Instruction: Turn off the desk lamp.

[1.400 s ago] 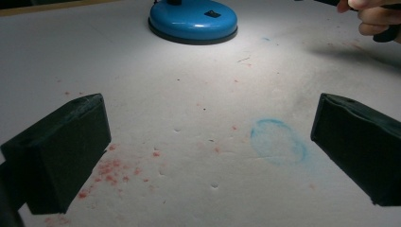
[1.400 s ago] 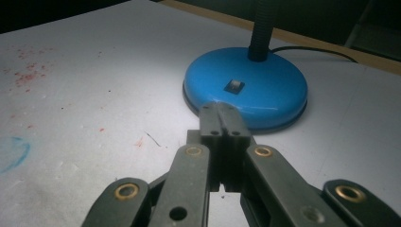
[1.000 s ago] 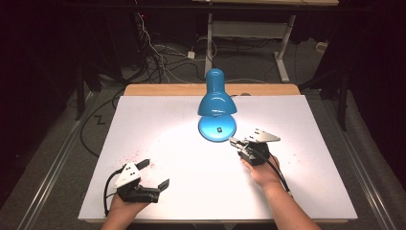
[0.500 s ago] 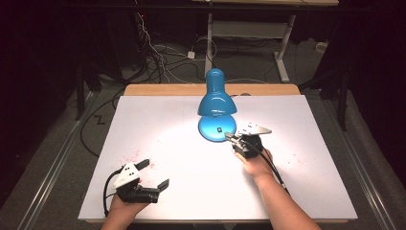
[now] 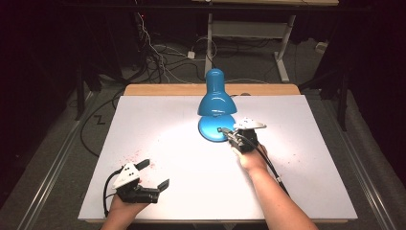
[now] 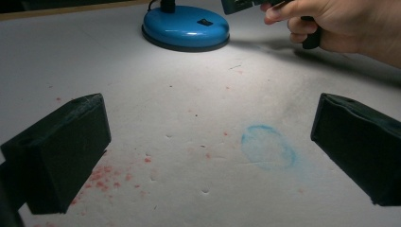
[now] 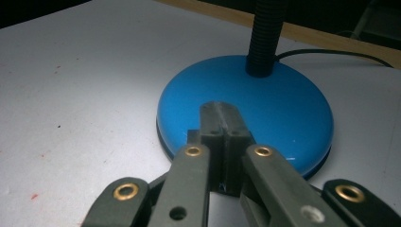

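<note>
A blue desk lamp (image 5: 216,99) stands at the back middle of the white table (image 5: 306,191), its shade bent down over its round base (image 5: 210,130) and casting a bright pool of light. My right gripper (image 5: 223,130) is shut, with its tips (image 7: 220,109) over the near part of the base (image 7: 288,109); whether they touch it I cannot tell. The black ribbed neck (image 7: 265,33) rises behind them. My left gripper (image 5: 154,174) rests near the front left edge, jaws wide open (image 6: 210,111) with nothing between them. Its view shows the base (image 6: 187,27) and its black switch (image 6: 204,21).
Red specks (image 6: 101,172) and a faint blue ring stain (image 6: 268,147) mark the table in front of the left gripper. A wooden strip (image 5: 167,89) runs along the far edge. The lamp's cable (image 7: 340,56) trails off behind the base. Cables and a desk frame stand beyond.
My right gripper has moved left and slightly down, from the lamp's right side onto its base. The left gripper has stayed in place.
</note>
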